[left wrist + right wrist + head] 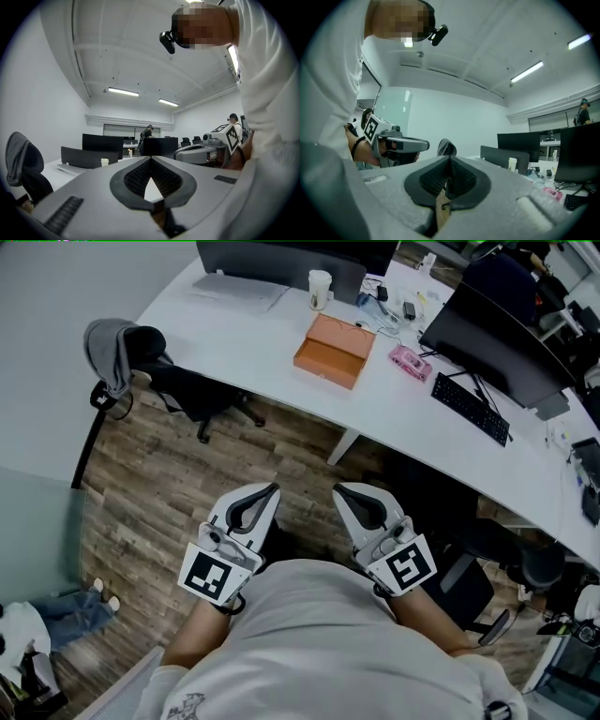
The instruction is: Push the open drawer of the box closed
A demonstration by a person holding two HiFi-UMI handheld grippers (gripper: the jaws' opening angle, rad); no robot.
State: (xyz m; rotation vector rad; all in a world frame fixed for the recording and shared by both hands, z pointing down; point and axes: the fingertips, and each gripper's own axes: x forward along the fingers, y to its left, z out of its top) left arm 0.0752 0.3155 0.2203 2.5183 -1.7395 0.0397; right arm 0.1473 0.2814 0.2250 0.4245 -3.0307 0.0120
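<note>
**Two closed grippers at the torso, orange box far ahead on the desk**

Looking steeply down from the head: left gripper and right gripper held side by side close to the torso, above wood-plank floor. Both pointing level toward a curved white desk.

Left gripper: jaws pressed together tip to tip, nothing between them. Right gripper: likewise fully closed, nothing gripped.

On the desk, well apart from both grippers: the orange box. Beyond it a paper cup, beside it to the right a pink object, farther right a keyboard.

Direction from the hands: straight ahead and outward, past a stretch of floor and the desk's near edge. Almost in line with the right gripper's tips, and off to the right of the left gripper's line. Right gripper therefore judged the nearer, though only slightly.

Box seen as a paler top panel above a darker near face, that face turned toward the person and running roughly along the desk's edge. Drawer too small to single out: how far open, and from which face, not possible to tell.

Coming move judged a long forward reach before any push. Push direction dependent on the drawer's face, to be read on drawing closer.
</note>
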